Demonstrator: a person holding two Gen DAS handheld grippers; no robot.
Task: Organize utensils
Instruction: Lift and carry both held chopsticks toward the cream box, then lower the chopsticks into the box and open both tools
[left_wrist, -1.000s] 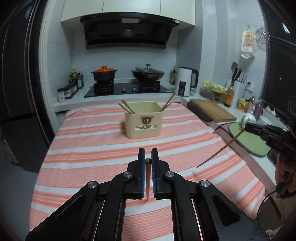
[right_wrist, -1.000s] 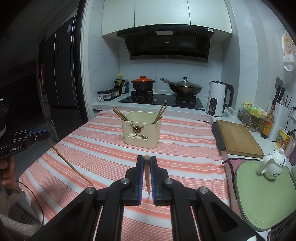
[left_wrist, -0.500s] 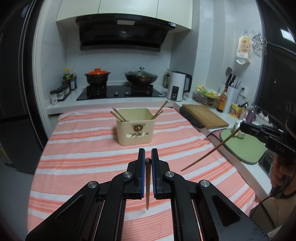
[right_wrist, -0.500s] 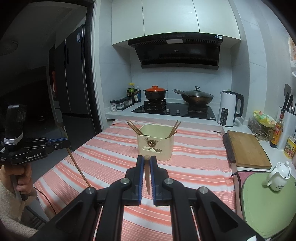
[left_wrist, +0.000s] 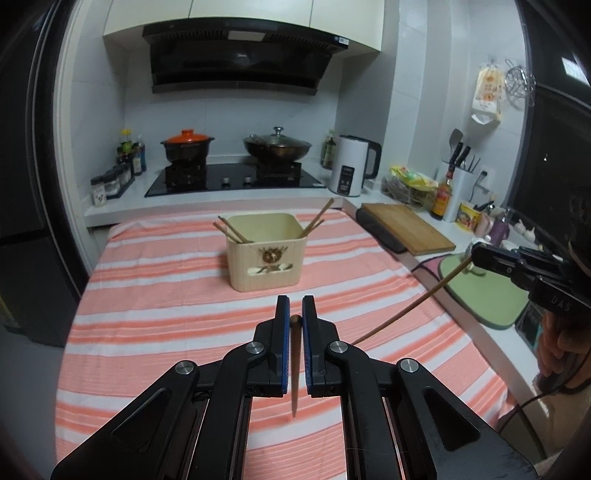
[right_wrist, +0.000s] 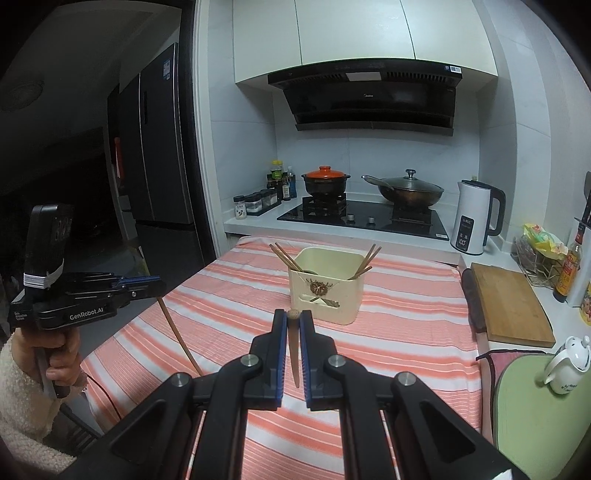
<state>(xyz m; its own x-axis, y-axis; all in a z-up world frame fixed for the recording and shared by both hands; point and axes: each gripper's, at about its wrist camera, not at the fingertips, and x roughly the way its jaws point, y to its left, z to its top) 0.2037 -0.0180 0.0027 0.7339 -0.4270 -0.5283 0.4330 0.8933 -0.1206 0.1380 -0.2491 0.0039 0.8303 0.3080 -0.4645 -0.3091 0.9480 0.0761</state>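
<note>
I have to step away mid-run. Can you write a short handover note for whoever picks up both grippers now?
Left gripper: shut on a chopstick, tip hanging down, above the striped cloth.
Right gripper: shut on a second chopstick, likewise clear of the cloth.
Holder: cream box, mid-table, ahead of both grippers.
Done: four chopsticks stand in it, two leaning at its left corner, two at its right.
Left: drop both held chopsticks into the holder. No other loose utensils show on the cloth.
</note>
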